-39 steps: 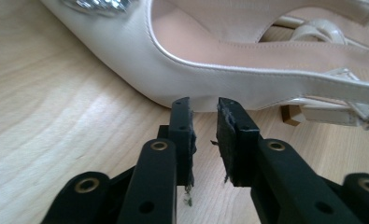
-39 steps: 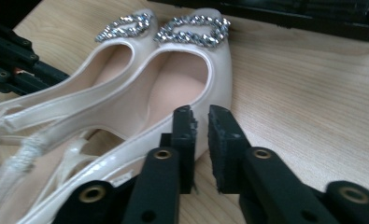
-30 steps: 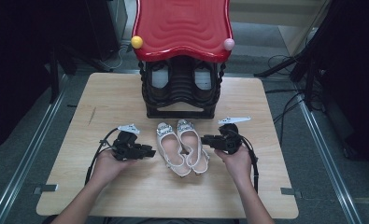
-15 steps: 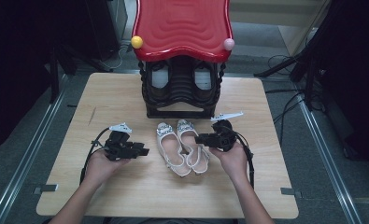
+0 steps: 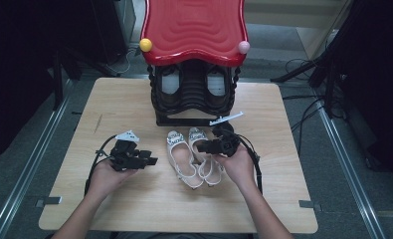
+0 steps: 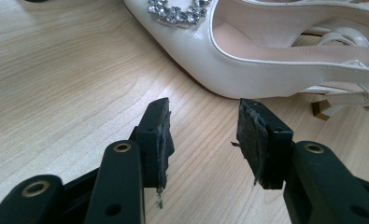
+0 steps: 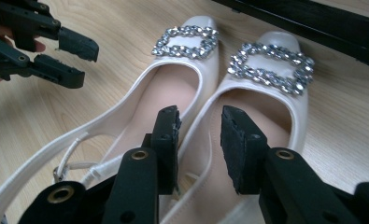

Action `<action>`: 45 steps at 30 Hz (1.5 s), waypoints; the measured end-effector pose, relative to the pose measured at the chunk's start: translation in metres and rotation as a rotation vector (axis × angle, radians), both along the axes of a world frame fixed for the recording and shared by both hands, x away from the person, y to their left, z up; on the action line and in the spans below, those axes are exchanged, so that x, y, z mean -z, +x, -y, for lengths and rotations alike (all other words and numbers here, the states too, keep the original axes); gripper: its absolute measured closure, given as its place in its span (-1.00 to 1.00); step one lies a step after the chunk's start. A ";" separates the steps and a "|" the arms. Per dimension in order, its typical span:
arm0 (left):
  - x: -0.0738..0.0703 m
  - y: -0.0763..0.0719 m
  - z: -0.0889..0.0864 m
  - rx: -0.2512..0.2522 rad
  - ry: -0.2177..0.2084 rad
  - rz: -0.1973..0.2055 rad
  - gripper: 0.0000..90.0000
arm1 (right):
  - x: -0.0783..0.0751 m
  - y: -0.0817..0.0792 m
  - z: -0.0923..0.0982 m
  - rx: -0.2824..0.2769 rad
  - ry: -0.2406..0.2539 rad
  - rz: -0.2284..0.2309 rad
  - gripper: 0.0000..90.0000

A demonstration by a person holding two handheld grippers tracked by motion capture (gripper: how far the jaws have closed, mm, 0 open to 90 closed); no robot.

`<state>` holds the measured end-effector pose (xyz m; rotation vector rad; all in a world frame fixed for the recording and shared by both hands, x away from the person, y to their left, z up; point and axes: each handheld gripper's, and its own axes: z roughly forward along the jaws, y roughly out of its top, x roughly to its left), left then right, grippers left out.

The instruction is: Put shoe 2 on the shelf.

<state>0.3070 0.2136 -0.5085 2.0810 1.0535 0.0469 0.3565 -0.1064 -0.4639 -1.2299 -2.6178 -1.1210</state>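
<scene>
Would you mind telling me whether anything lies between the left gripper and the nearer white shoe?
Nothing visible does. In the left gripper view, bare wooden table lies between the left gripper, whose jaws have just been opening with nothing between them, and the side of the nearer white shoe.

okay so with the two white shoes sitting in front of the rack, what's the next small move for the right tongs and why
Probably lower the right tongs and close them on the adjoining inner edges of the white shoes. Its jaws have just been opening, and in the right gripper view they stand apart above those edges, gripping nothing. The pair lies side by side on the table before the rack. The left tongs are open, beside the shoes.
</scene>
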 end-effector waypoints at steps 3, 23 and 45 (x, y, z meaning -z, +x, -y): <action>0.000 0.000 -0.002 -0.006 -0.005 0.001 0.19 | -0.004 0.001 -0.008 -0.013 -0.029 -0.007 0.49; 0.000 0.002 -0.005 -0.017 -0.009 0.001 0.16 | 0.015 0.012 -0.054 -0.056 -0.274 -0.131 0.35; -0.001 0.003 -0.012 -0.038 -0.004 0.010 0.14 | 0.019 0.014 -0.055 -0.055 -0.345 -0.224 0.86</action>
